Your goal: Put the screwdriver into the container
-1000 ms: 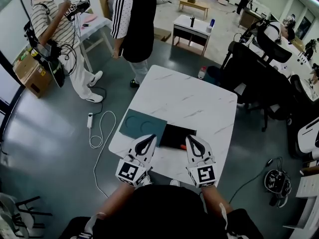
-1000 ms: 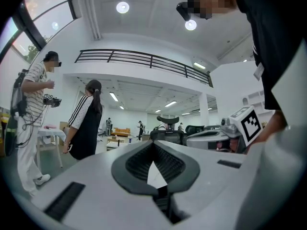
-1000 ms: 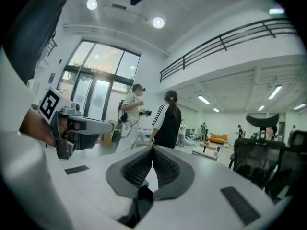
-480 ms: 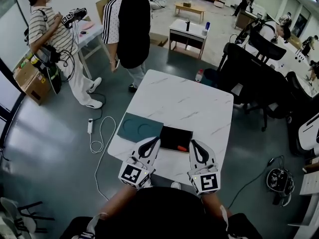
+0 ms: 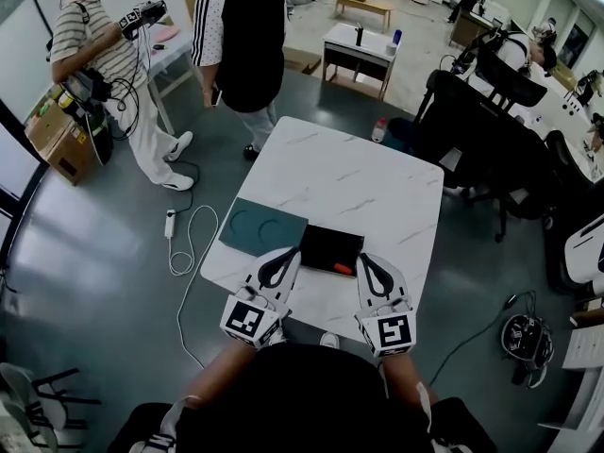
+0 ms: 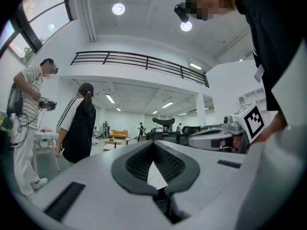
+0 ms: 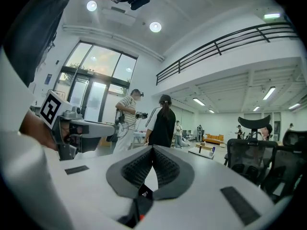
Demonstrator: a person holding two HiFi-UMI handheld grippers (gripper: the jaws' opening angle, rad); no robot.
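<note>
A black container sits on the white marble table near its front edge. The screwdriver's orange handle shows at the container's near right corner, apparently inside it; the shaft is too dark to make out. My left gripper hovers at the container's near left, its jaws shut and empty. My right gripper is just right of the handle, not touching it. Its jaws are shut with nothing between the pads.
A dark green mat with two ring marks lies left of the container. Two people stand beyond the table's far left. Office chairs crowd the right side. A white cable and power strip lie on the floor at left.
Both grippers stay shut near the table's front edge. The view has shifted a little, so more of the container shows. The people at the back have shifted slightly.
</note>
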